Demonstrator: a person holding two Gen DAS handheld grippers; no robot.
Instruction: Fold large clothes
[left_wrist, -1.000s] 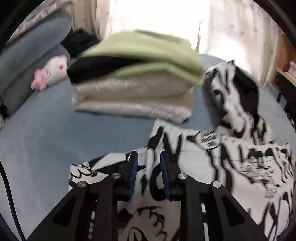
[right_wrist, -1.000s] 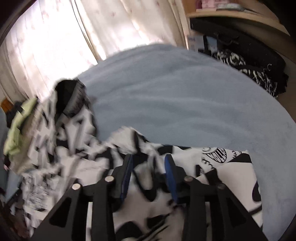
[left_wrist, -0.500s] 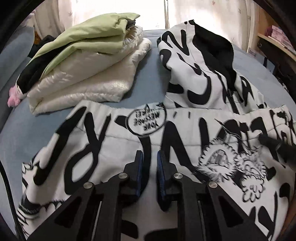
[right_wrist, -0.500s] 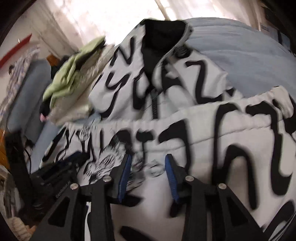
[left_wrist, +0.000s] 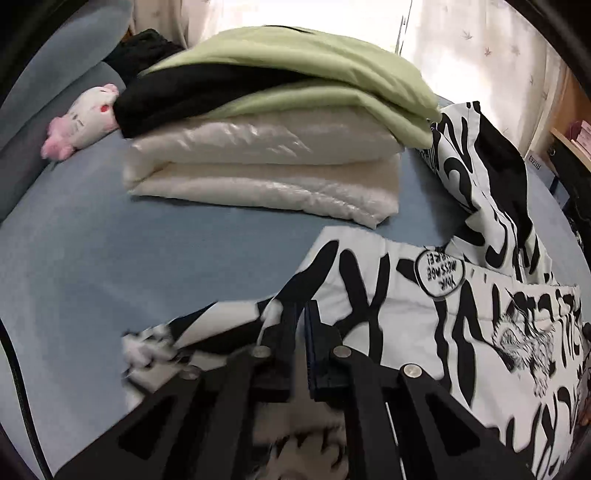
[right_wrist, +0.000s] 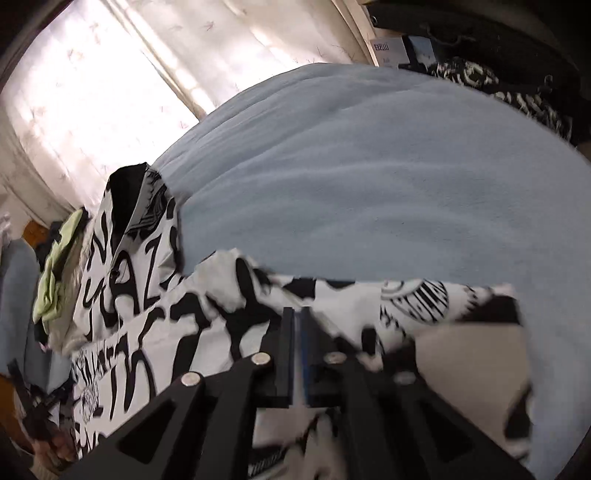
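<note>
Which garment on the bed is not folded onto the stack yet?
The black-and-white printed jacket. It lies spread across the blue bed beside the stack, under the grippers, while the green jacket and the white jacket sit folded, green on top.

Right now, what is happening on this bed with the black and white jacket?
A person is folding a black-and-white printed jacket on a blue bed, with a gripper in each hand. The left gripper and the right gripper have just been closing, each over the near part of the jacket; both look shut, apparently pinching fabric. A stack of folded clothes and a plush toy lie further back.
</note>
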